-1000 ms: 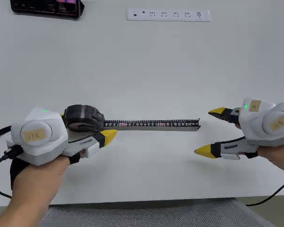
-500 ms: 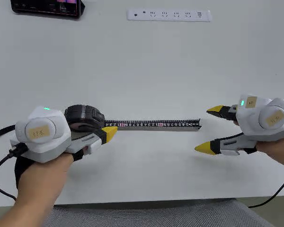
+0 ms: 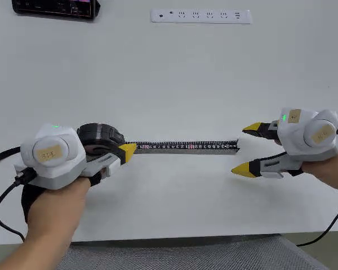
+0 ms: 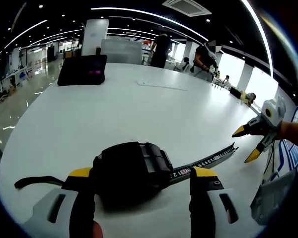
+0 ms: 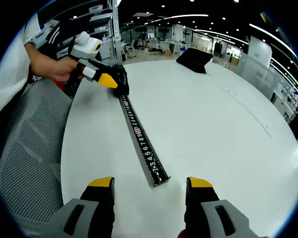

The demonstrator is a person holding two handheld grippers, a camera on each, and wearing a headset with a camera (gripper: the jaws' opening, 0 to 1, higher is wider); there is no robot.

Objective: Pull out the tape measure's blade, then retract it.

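The black tape measure case point(image 3: 100, 138) lies on the white table, its blade point(image 3: 186, 147) drawn out to the right. My left gripper point(image 3: 110, 147) straddles the case, open; in the left gripper view the case point(image 4: 132, 169) touches one finger point(image 4: 81, 174), and a small gap shows before the other finger point(image 4: 203, 174). My right gripper point(image 3: 245, 148) is open just past the blade's hooked end point(image 3: 236, 146), not touching it. In the right gripper view the blade point(image 5: 140, 137) runs from its end point(image 5: 159, 181), ahead of the gripper point(image 5: 150, 184), to the far case point(image 5: 121, 79).
A white power strip point(image 3: 201, 16) and a dark device point(image 3: 55, 7) lie at the table's far side. The case's black strap point(image 3: 1, 156) trails left. A grey mesh seat point(image 3: 174, 254) sits below the table's front edge. Cables hang from both grippers.
My left gripper's near finger has drawn closer to the case. My right gripper has shifted slightly, so the blade's end lines up between its jaws. The blade's length looks unchanged.
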